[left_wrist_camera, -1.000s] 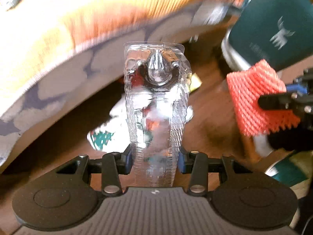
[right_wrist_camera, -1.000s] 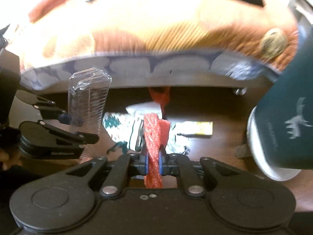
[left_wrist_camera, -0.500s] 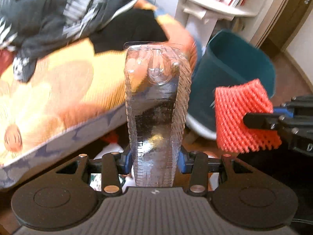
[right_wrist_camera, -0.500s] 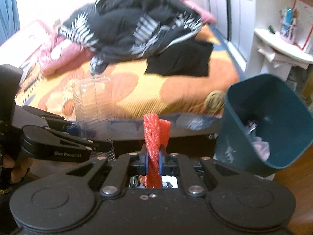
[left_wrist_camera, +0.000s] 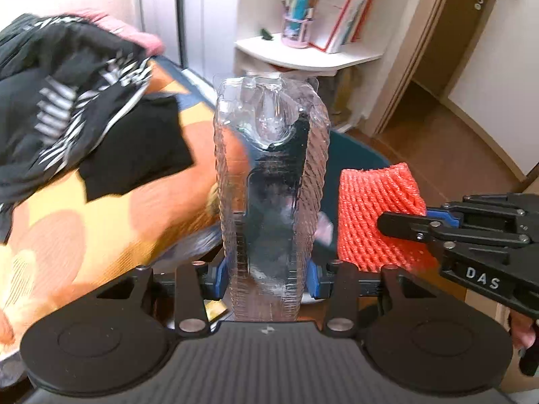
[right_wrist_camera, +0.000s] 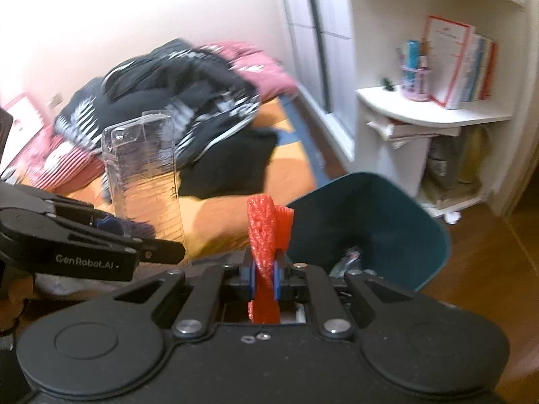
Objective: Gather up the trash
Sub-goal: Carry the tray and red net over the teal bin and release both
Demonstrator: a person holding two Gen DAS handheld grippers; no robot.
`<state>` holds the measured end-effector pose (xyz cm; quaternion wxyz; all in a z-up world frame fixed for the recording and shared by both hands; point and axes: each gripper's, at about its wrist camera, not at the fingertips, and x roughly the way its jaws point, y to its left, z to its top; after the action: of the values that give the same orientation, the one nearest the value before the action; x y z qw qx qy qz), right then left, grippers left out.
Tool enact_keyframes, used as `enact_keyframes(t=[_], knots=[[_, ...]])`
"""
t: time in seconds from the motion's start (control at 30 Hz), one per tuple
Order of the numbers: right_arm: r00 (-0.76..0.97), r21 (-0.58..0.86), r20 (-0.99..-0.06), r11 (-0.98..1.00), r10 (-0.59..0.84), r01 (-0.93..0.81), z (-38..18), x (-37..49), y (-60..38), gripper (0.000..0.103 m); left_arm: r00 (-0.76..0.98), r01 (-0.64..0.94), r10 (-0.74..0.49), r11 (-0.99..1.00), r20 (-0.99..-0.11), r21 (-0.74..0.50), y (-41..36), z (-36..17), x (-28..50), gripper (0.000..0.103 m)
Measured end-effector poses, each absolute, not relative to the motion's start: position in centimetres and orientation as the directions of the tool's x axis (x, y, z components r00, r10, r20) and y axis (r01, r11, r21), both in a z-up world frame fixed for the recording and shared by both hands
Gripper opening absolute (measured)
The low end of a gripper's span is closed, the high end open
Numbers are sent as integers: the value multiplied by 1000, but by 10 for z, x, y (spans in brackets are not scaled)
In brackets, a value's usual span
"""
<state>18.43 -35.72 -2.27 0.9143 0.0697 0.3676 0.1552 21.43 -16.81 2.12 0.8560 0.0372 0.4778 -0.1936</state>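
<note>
My left gripper is shut on a clear ribbed plastic blister package that stands upright between its blue pads; it also shows in the right wrist view. My right gripper is shut on a red foam fruit net, seen wider in the left wrist view. A dark teal trash bin stands just ahead and right of the net, with crumpled trash inside. In the left wrist view the bin's rim peeks out behind the package.
A bed with an orange and yellow cover and a heap of dark clothes lies to the left. A white corner shelf with books and a pen cup stands behind the bin. Wooden floor runs to the right, and a doorway opens beyond it.
Both grippers have risen from floor level beside the bed, each still holding its item. The view swung from the underside of the bed up to the bin's open top.
</note>
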Motion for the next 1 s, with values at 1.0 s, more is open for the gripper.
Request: enact_keyframes(t=[1.0], knots=[[524, 392, -802, 915, 287, 98, -138, 268, -446, 21, 238, 358, -201, 928, -950, -107, -307, -115, 335, 43]])
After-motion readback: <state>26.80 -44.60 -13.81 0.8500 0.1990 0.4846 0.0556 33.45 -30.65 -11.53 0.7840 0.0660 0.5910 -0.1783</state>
